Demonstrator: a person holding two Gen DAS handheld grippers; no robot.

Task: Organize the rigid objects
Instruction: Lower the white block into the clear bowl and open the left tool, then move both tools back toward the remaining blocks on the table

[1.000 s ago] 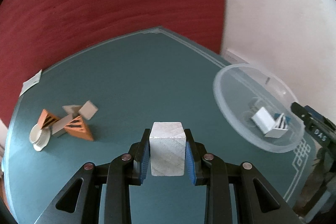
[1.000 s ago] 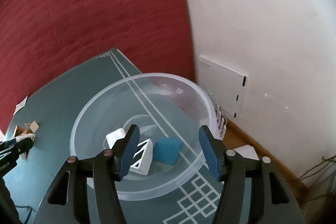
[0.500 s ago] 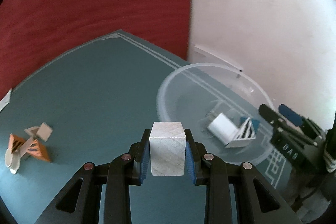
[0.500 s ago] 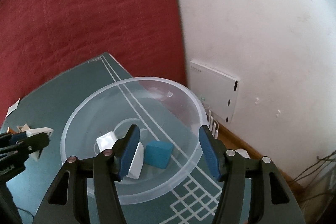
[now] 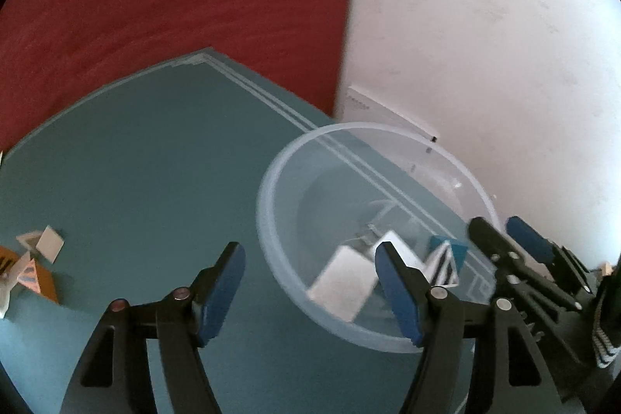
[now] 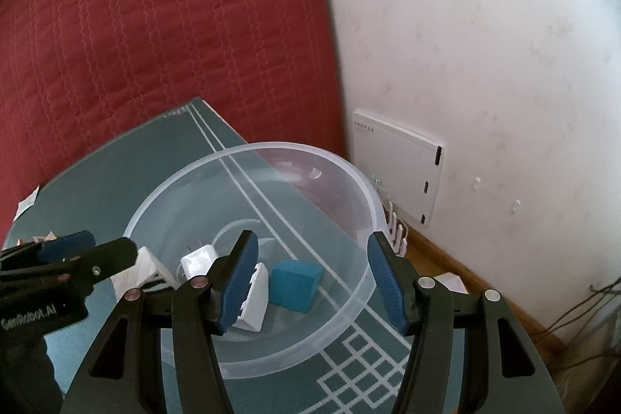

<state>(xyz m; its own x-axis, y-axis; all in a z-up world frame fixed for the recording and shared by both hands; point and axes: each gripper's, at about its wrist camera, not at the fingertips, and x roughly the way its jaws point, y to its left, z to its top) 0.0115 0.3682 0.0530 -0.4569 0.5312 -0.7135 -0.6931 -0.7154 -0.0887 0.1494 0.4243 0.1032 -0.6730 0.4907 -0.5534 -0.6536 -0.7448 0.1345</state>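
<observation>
Opening wide, the left gripper [image 5: 310,282] has let go of the white block [image 5: 343,284], which now sits in the clear bowl [image 5: 271,220] beyond its jaws; the right gripper [image 6: 312,278] hangs half-open, empty.

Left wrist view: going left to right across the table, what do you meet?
Orange wedge → small pale tile → left gripper, opening, nothing between its pads → clear bowl → right gripper.
</observation>
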